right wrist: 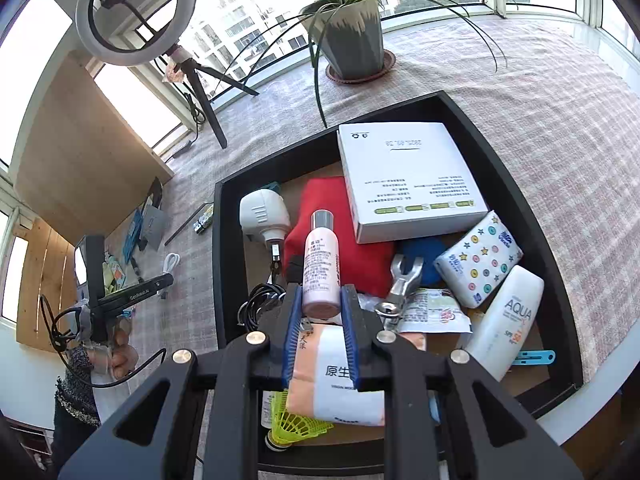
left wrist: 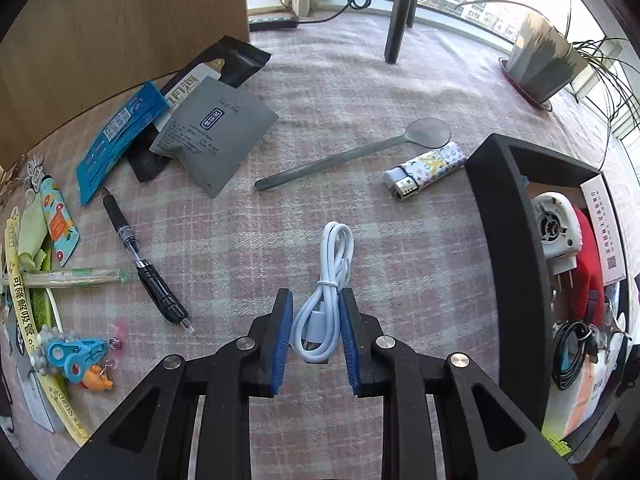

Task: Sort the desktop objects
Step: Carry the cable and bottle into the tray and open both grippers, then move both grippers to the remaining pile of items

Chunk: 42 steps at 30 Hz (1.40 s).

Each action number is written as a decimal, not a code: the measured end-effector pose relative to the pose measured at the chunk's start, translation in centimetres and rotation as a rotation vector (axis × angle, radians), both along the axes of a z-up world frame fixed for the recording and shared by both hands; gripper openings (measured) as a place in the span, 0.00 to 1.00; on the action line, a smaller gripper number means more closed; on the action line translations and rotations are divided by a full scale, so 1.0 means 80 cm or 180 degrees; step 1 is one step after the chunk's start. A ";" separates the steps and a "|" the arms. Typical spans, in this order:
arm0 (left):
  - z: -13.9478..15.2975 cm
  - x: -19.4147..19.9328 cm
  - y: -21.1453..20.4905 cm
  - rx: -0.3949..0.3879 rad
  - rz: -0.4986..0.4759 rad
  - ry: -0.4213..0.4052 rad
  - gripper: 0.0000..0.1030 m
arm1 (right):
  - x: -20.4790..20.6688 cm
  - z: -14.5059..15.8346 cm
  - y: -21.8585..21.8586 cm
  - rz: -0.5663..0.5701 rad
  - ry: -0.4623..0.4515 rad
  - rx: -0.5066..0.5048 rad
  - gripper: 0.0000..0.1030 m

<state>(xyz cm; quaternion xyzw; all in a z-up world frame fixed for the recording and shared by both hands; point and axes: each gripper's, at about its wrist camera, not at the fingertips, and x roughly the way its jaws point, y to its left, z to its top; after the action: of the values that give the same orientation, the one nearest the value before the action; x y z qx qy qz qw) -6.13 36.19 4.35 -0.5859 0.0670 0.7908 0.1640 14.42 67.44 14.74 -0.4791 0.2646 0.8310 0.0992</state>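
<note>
Left wrist view shows the left hand-held gripper (left wrist: pixel 316 330) narrow around the coiled white USB cable (left wrist: pixel 324 300) lying on the checked cloth of the bench (left wrist: pixel 400 260); whether its blue pads grip I cannot tell. The right hand-held gripper (right wrist: pixel 320 312) clamps a small pink bottle (right wrist: pixel 320 272) over the black tray (right wrist: pixel 532 200). Next, I judge, release the bottle inside it, then carry the cable there.
</note>
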 end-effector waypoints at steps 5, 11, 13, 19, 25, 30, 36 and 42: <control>0.039 0.029 0.042 0.0221 -0.0174 0.0085 0.21 | 0.021 -0.001 0.034 -0.0067 -0.0001 0.0014 0.19; 0.071 0.068 0.103 0.0438 -0.0456 0.0108 0.21 | 0.042 -0.007 0.065 -0.0116 -0.0022 0.0007 0.19; 0.076 0.081 0.125 0.0491 -0.0545 0.0088 0.21 | 0.048 -0.008 0.074 -0.0131 -0.0024 0.0003 0.19; 0.089 0.116 0.171 0.0558 -0.0737 0.0068 0.21 | 0.061 -0.012 0.092 -0.0153 -0.0051 -0.0010 0.19; 0.091 0.139 0.193 0.0538 -0.0820 0.0021 0.28 | 0.056 -0.020 0.096 -0.0068 -0.0202 0.0015 0.25; 0.092 0.140 0.178 0.0495 -0.0702 0.0057 0.28 | 0.045 -0.016 0.083 0.0067 -0.0190 0.0073 0.45; 0.087 0.124 0.121 0.0436 -0.0369 0.0072 0.28 | 0.010 -0.012 0.045 0.0368 -0.0195 0.0192 0.55; 0.082 0.100 0.036 0.0407 0.0026 0.0084 0.28 | -0.028 -0.009 -0.022 0.0767 -0.0101 0.0288 0.57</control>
<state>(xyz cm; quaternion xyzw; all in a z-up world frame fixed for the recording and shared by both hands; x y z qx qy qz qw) 1.89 39.09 10.94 -0.5640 0.0162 0.8018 0.1970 12.19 65.65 14.06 -0.5156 0.1657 0.8403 0.0243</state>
